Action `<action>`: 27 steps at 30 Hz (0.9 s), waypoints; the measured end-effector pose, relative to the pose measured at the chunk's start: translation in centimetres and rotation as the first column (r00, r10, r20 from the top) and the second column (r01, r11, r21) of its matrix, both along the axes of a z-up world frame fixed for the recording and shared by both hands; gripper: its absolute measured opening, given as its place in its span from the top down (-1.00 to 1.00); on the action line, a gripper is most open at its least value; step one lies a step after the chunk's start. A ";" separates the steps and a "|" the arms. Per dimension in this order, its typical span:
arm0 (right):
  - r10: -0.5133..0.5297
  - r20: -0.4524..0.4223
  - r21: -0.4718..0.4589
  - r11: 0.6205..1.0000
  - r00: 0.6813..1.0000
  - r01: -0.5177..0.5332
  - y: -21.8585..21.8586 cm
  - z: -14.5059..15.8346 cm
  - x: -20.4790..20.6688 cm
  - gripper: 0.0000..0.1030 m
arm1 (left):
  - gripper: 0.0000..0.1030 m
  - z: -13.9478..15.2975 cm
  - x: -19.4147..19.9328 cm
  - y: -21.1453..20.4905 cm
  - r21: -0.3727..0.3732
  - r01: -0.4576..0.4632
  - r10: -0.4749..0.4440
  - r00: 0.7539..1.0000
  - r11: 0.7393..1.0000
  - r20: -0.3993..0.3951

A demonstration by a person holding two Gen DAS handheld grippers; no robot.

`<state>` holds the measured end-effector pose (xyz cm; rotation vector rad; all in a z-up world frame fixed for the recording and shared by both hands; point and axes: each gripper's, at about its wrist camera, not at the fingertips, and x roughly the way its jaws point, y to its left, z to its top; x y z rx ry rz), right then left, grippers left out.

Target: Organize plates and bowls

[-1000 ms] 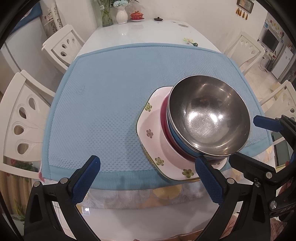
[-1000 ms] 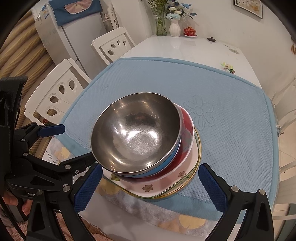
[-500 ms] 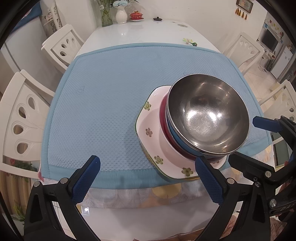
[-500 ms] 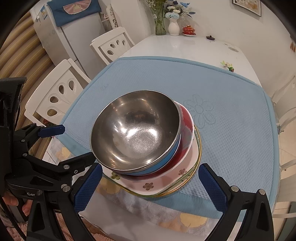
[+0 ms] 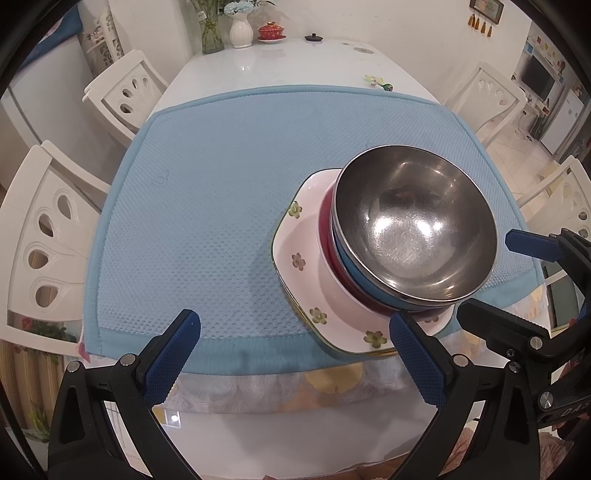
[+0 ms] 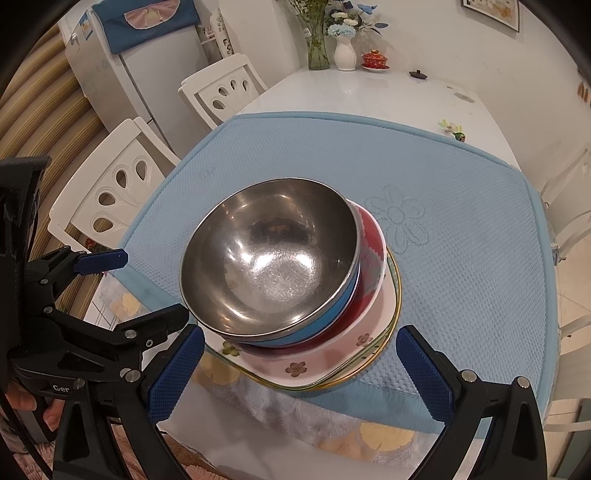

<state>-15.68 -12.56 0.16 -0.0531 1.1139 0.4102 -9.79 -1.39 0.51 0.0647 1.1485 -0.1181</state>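
Observation:
A steel bowl (image 5: 413,225) sits on top of a stack: a blue bowl (image 5: 351,271), a red bowl (image 5: 327,236) and a pink flowered square plate (image 5: 306,258), on the near edge of a blue mat (image 5: 207,206). The same stack shows in the right wrist view: steel bowl (image 6: 269,258), blue bowl (image 6: 332,317), red bowl (image 6: 371,251), plate (image 6: 317,363). My left gripper (image 5: 295,354) is open and empty, just before the stack's near left side. My right gripper (image 6: 299,363) is open and empty, its fingers on either side of the stack's near edge.
The mat (image 6: 461,229) lies on a white table (image 5: 280,62) with vases (image 5: 240,27), a red lidded cup (image 5: 271,30) and small items at the far end. White chairs (image 5: 44,236) stand on both sides. A fridge (image 6: 147,74) stands at the left.
Both grippers have drawn back slightly from the stack; the stack has not moved.

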 end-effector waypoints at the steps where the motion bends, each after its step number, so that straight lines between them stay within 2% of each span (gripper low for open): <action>1: 0.000 0.000 0.001 1.000 1.000 0.000 0.0 0.0 0.0 -1.00 | -0.99 0.0 0.0 0.0 -0.001 0.001 -0.001 1.000 1.000 0.001; 27: -0.016 -0.010 0.019 1.000 1.000 0.017 -0.3 -0.2 0.2 -1.00 | -0.99 0.2 0.3 0.2 -0.011 -0.002 0.002 1.000 1.000 0.001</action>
